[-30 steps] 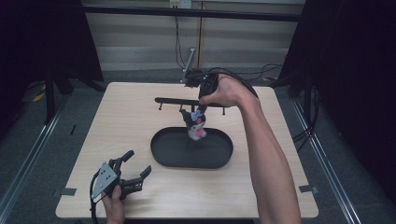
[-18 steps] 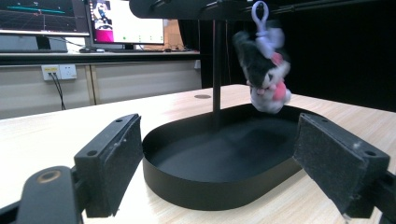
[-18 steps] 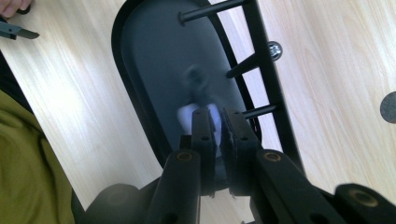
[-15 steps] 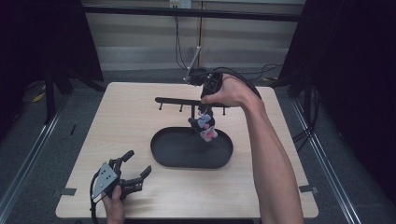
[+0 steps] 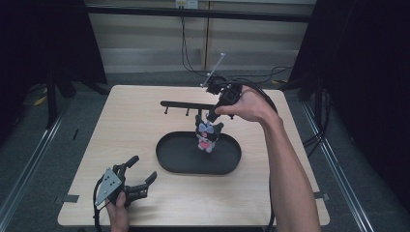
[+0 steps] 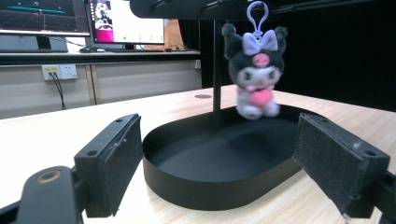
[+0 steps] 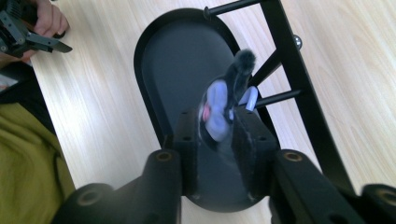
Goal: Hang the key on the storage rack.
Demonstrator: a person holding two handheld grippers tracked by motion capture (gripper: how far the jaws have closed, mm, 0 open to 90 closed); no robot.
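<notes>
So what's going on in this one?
A person works two hand-held grippers at a wooden table. The right gripper is above the black oval tray beside a black peg rack, with a small plush keychain doll between its jaws. The jaws have just been opening, and the doll looks blurred, so it may be slipping free rather than firmly held. The left gripper sits open at the near left of the table, holding nothing.
</notes>
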